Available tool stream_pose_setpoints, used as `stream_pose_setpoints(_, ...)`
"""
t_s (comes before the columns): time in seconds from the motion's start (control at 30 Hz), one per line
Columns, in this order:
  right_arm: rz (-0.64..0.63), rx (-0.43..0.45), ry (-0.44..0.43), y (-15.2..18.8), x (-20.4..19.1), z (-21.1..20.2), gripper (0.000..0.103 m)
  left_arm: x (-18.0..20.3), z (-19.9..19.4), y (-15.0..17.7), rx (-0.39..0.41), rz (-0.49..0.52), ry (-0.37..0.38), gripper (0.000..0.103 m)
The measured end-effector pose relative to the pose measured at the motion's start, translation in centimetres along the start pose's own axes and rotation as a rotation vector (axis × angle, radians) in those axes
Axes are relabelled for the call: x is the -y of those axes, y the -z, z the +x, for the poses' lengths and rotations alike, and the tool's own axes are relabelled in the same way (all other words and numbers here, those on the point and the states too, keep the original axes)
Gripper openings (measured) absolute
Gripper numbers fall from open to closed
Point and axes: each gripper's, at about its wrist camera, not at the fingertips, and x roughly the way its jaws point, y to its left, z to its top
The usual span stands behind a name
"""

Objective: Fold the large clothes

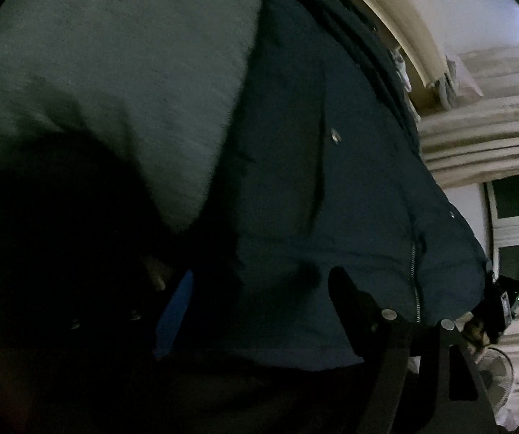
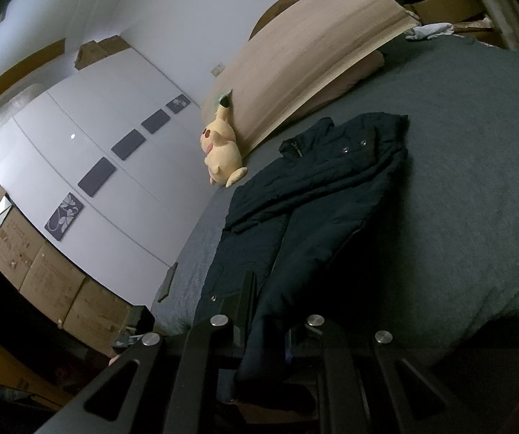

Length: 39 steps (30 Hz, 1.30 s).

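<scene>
A: Right gripper [image 2: 272, 329] jaws: clamped on a dark fold of the jacket [image 2: 317, 195], cloth bunched between both fingers and trailing down past them. Looks like hem or sleeve end, can't tell which.

B: Left gripper [image 1: 259, 311]?

A: Murky. One dark finger [image 1: 353, 300] against the jacket [image 1: 313, 181], the other with a blue pad lost in shadow at the left. Fabric fills the gap between them, so probably gripping, but can't confirm closed.

B: Jacket location?

A: Spread on the grey bedspread [image 2: 458, 181], collar and snaps toward the headboard [image 2: 313, 58], lower end hanging toward the near bed edge where the right jaws hold it. Left view shows it close up, zipper [image 1: 414, 275] running along the right side.

B: Reason for grabbing both at the near end?

A: Judging by the layout: bottom edge lift, then carry toward the collar for a half fold. Two grips keep a bulky padded piece from sagging in the middle.

B: Obstacles?

A: Yellow plush toy [image 2: 221, 152] leaning on the headboard, just beside the collar end, not touching. Pillow [image 2: 350, 83] behind, apart from the jacket. Fold path looks free.

B: Risk?

A: Slippery quilted shell, thick pinch. Possible slide-out mid-lift.
</scene>
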Motion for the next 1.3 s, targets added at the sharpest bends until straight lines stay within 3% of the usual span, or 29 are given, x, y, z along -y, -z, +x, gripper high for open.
stream_pose_setpoints(0.07, 0.003, -0.001, 0.000, 0.1, 0.0, 0.0, 0.013, -0.4, -0.7, 0.1, 0.037, -0.008, -0.035, 0.077)
stream_pose_setpoints(0.17, -0.002, -0.005, 0.001, -0.1, -0.2, 0.2, 0.013, -0.3, 0.5, 0.2, -0.048, 0.012, -0.015, 0.077)
stream_pose_setpoints(0.27, -0.004, -0.001, 0.004, -0.1, -0.4, 0.2, 0.013, 0.4, 3.8, 1.1, -0.178, 0.060, 0.068, 0.077)
stream_pose_setpoints(0.33, -0.003, 0.000, 0.010, 0.1, -0.4, 0.1, 0.013, 0.8, 4.4, 1.4, -0.176, 0.071, 0.119, 0.077)
stream_pose_setpoints(0.37, -0.002, 0.000, 0.013, 0.1, -0.4, 0.0, 0.013, 1.0, 4.3, 1.4, -0.170, 0.076, 0.135, 0.070)
stream_pose_setpoints(0.4, 0.000, 0.000, 0.015, 0.2, -0.4, -0.1, 0.013, 1.3, 4.0, 1.8, -0.155, 0.091, 0.160, 0.038)
stream_pose_setpoints(0.43, 0.001, -0.001, 0.016, 0.3, -0.4, -0.1, 0.013, 1.6, 3.8, 2.0, -0.156, 0.099, 0.176, 0.025)
stream_pose_setpoints(0.5, 0.003, -0.002, 0.016, 0.2, -0.4, -0.1, 0.013, 2.2, 2.8, 2.5, -0.122, 0.119, 0.195, 0.017)
stream_pose_setpoints(0.6, 0.006, 0.005, 0.010, 0.1, -0.5, 0.0, 0.013, 3.6, 0.5, 3.1, -0.030, 0.138, 0.202, 0.014)
stream_pose_setpoints(0.77, 0.024, 0.015, 0.000, 0.4, 0.1, -0.1, 0.013, 6.2, -3.7, 2.9, 0.141, 0.179, 0.257, 0.013)
stream_pose_setpoints(1.0, 0.070, 0.061, -0.043, -0.3, 1.2, -0.6, 0.012, 10.6, -7.5, 2.3, 0.317, 0.254, 0.325, 0.013)
stream_pose_setpoints(1.2, 0.106, 0.093, -0.066, -0.9, 2.2, -1.2, 0.012, 10.3, -9.0, 0.0, 0.396, 0.239, 0.385, 0.013)
stream_pose_setpoints(1.3, 0.130, 0.103, -0.074, -1.2, 2.8, -1.2, 0.012, 8.3, -9.3, -0.3, 0.415, 0.238, 0.387, 0.013)
